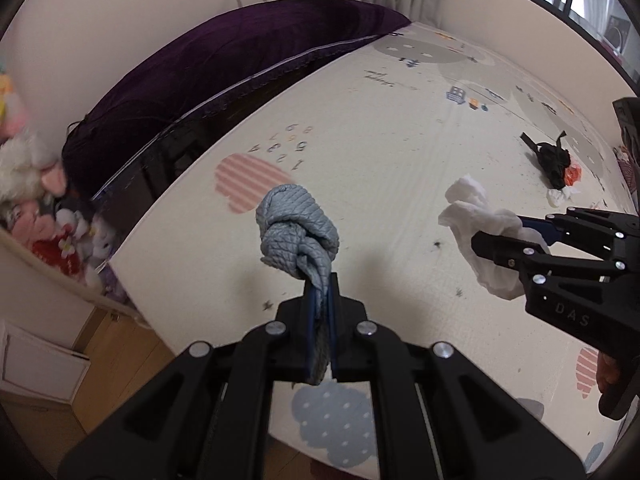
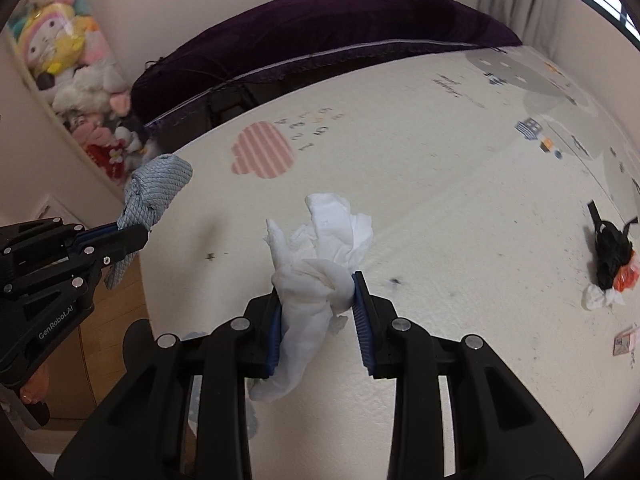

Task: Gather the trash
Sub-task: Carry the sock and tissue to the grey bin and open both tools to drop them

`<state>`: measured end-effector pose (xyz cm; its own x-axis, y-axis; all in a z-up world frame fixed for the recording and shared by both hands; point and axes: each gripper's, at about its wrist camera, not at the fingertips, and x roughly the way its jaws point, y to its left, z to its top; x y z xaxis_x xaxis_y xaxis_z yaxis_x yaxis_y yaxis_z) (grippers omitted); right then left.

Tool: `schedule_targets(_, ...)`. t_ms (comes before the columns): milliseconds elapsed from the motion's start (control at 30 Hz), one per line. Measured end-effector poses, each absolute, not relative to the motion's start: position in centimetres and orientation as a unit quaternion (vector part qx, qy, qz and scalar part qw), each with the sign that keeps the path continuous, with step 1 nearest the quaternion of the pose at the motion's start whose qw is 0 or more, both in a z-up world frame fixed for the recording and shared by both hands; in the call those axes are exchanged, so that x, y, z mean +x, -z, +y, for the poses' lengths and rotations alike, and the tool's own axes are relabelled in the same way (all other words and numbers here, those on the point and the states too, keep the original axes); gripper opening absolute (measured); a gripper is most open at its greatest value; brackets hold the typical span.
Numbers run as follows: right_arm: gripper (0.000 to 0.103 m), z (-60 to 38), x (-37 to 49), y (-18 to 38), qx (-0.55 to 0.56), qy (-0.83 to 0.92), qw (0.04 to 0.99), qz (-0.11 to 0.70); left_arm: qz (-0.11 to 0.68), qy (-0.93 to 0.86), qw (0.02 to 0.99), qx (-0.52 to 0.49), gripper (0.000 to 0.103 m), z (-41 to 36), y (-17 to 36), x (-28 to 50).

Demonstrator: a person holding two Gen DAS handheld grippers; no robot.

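Patterned mat [image 1: 400,128]; "DAS" right gripper [image 2: 318,292] clamps tissue [image 2: 320,256]; "GenRobot.AI" left gripper [image 1: 320,284] pinches grey cloth [image 1: 296,228].

Black left gripper [image 1: 320,300], blue-lined jaws, silver screws; lettering perhaps "DAS".

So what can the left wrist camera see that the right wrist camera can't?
Only the left wrist view shows the blue cloud printed on the mat.

Only the right wrist view shows the small card lying on the mat.

Both show the left tongs clamped on the grey cloth, the right tongs holding the white tissue, the black trash pile and the purple pillow.
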<state>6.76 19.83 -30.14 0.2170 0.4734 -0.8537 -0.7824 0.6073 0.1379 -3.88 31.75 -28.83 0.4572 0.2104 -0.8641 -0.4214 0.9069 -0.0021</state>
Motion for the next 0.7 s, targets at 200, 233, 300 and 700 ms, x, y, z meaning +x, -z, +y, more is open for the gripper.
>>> schedule_targets(200, 0.03, 26.8, -1.4, 29.7, -0.196, -0.485, 0.721, 0.455, 0.478, -0.265, 0.826, -0.139, 0.006, 35.5, 27.8, -14.0)
schedule_targets(233, 0.03, 27.9, -3.1, 29.7, -0.204, -0.499, 0.711, 0.452, 0.477, -0.279, 0.821, -0.145, 0.006, 36.0, 27.8, -15.6)
schedule_targets(300, 0.03, 29.9, -6.4, 29.9, -0.221, -0.526, 0.69, 0.445, 0.474, -0.307, 0.809, -0.163, 0.006, 37.0, 27.8, -19.1)
schedule_targets(700, 0.03, 37.8, -24.2, 33.1, -0.289, -0.641, 0.569, 0.426, 0.449, -0.41, 0.747, -0.269, 0.006, 38.7, 31.4, -35.5)
